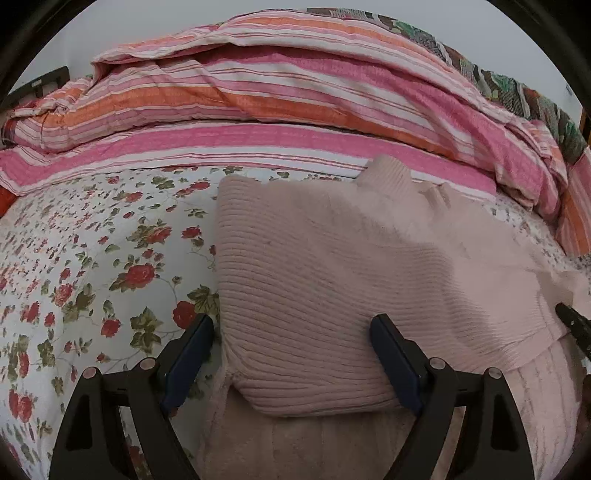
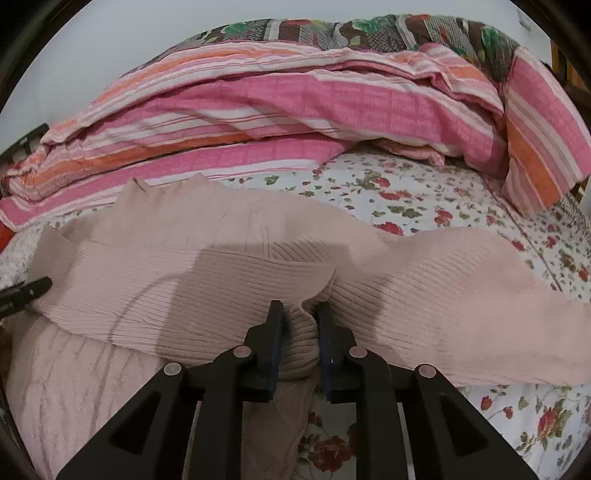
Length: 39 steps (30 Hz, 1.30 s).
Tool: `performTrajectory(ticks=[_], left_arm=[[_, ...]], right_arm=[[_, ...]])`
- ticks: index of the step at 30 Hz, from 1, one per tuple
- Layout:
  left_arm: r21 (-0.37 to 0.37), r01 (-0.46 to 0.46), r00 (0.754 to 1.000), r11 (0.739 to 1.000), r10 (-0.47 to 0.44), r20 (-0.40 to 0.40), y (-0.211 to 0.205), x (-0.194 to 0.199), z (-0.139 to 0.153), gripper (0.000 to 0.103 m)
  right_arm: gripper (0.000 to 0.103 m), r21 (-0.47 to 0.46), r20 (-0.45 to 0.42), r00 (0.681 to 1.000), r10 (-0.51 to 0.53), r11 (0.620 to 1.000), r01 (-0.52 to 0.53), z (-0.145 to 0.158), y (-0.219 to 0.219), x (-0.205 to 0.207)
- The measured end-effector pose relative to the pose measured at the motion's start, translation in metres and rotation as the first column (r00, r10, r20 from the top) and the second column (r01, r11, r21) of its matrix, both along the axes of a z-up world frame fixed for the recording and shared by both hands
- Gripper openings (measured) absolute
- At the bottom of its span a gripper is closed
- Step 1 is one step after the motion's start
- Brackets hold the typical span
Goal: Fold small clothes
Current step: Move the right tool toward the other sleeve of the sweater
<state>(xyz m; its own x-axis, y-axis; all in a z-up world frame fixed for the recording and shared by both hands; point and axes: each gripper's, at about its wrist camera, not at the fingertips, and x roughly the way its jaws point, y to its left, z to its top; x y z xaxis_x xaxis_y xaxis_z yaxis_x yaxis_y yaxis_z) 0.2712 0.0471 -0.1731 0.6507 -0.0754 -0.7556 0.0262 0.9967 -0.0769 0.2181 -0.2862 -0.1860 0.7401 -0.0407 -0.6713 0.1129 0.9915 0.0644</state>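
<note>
Pale pink ribbed knit makes up the sweater (image 1: 332, 266), which lies spread across a bed on a floral sheet (image 1: 92, 258) printed with red roses and green leaves. Its near edge is folded over, and a collar or cuff sticks up at the far side, by the bedding pile. Under its near edge sits a second pink garment (image 2: 74, 376) with a fluffier, cable-like texture.

In the right wrist view, the right gripper (image 2: 298, 314) has its jaws drawn close together, pinching a bunched fold of the sweater's near edge. In the left wrist view, the left gripper (image 1: 291, 328) hovers with its jaws spread wide, straddling the folded corner without closing on it.

Behind the sweater lies a heaped striped quilt (image 1: 258, 99) in pink, orange and white, with a darker patterned blanket (image 2: 369, 33) beyond it.
</note>
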Motion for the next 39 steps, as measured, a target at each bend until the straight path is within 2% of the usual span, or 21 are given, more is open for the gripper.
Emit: performTrajectory(ticks=[4, 20, 26, 30, 34, 35, 37, 39], left_arm=[[-0.003, -0.005, 1.0, 1.0, 0.005, 0.0, 0.001, -0.001, 0.001, 0.087], [-0.006, -0.019, 1.0, 1.0, 0.019, -0.005, 0.001, -0.003, 0.0, 0.089], [-0.011, -0.022, 1.0, 1.0, 0.022, -0.009, 0.001, -0.002, 0.0, 0.09], [0.002, -0.024, 1.0, 1.0, 0.024, -0.013, -0.001, -0.001, -0.001, 0.091], [0.006, -0.025, 1.0, 1.0, 0.025, -0.016, 0.0, 0.0, -0.001, 0.092], [0.005, -0.025, 1.0, 1.0, 0.025, -0.016, 0.0, 0.0, -0.001, 0.092], [0.003, -0.023, 1.0, 1.0, 0.023, -0.017, 0.001, 0.0, -0.001, 0.092], [-0.001, -0.023, 1.0, 1.0, 0.023, -0.018, 0.002, 0.0, -0.001, 0.093]], right_arm=[[0.02, 0.036, 0.002, 1.0, 0.004, 0.999, -0.004, 0.0, -0.005, -0.001], [0.025, 0.012, 0.005, 1.0, -0.001, 1.0, 0.0, 0.0, -0.001, -0.002], [0.028, 0.03, 0.008, 1.0, 0.001, 1.0, -0.001, 0.0, -0.004, -0.004], [0.045, 0.057, 0.018, 1.0, -0.003, 0.998, 0.002, 0.003, -0.006, -0.005], [0.051, 0.073, 0.008, 1.0, 0.005, 0.997, -0.006, 0.015, -0.013, -0.011], [0.054, 0.071, 0.016, 1.0, -0.005, 0.997, 0.004, 0.02, -0.018, -0.015], [0.069, 0.077, 0.069, 0.996, -0.051, 0.996, 0.046, 0.031, -0.037, -0.035], [0.075, 0.066, 0.119, 0.985, -0.125, 0.991, 0.118, 0.039, -0.065, -0.057]])
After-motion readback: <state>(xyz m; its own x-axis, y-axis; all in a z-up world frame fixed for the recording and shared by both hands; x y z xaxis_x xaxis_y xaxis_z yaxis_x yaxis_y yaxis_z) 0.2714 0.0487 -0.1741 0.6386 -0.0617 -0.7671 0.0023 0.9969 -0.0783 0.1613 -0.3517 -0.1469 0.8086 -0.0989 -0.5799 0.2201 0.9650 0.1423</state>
